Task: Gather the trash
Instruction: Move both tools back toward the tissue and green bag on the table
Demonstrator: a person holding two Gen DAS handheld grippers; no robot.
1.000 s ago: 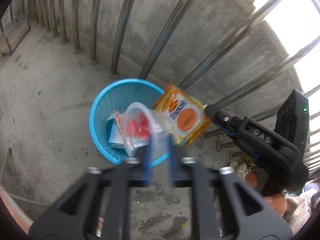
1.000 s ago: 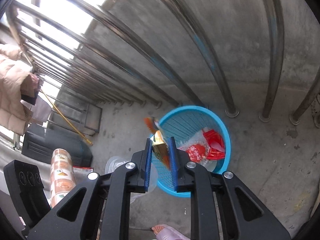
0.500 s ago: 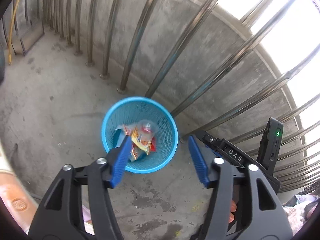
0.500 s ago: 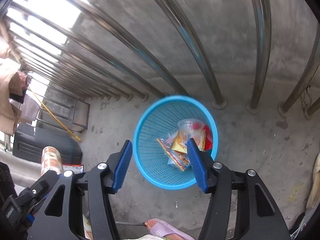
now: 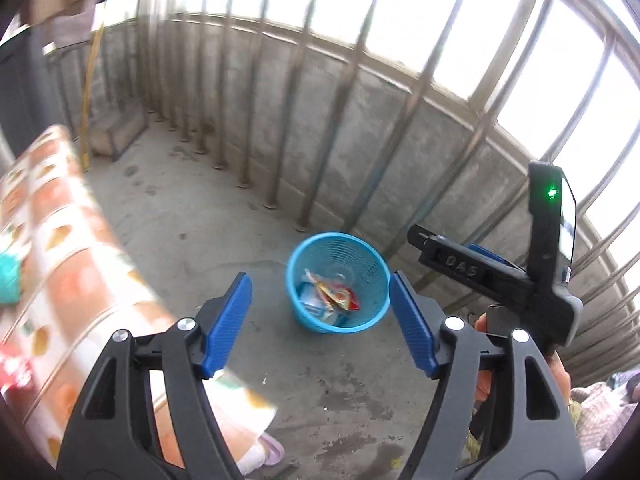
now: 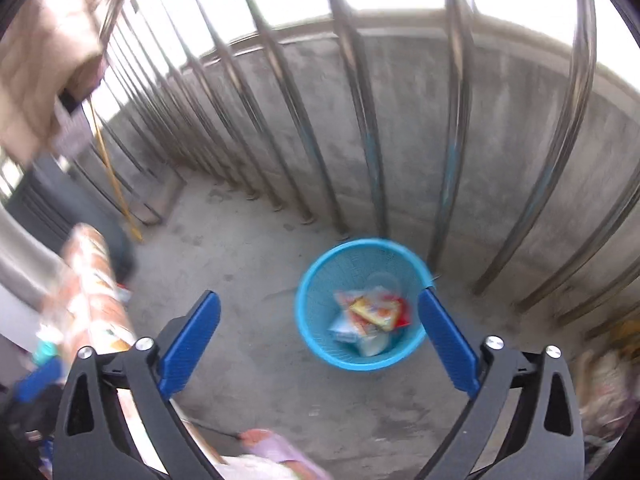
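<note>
A: Concrete balcony floor, railing behind. Blue basket holds the wrappers, below and ahead of both grippers.

B: Left gripper and right gripper opening, nothing between the jaws. Neither clearly nearer.

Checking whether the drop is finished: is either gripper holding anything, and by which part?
Nothing is held. Left gripper and right gripper are opening, empty; the wrappers lie in the blue basket.
</note>
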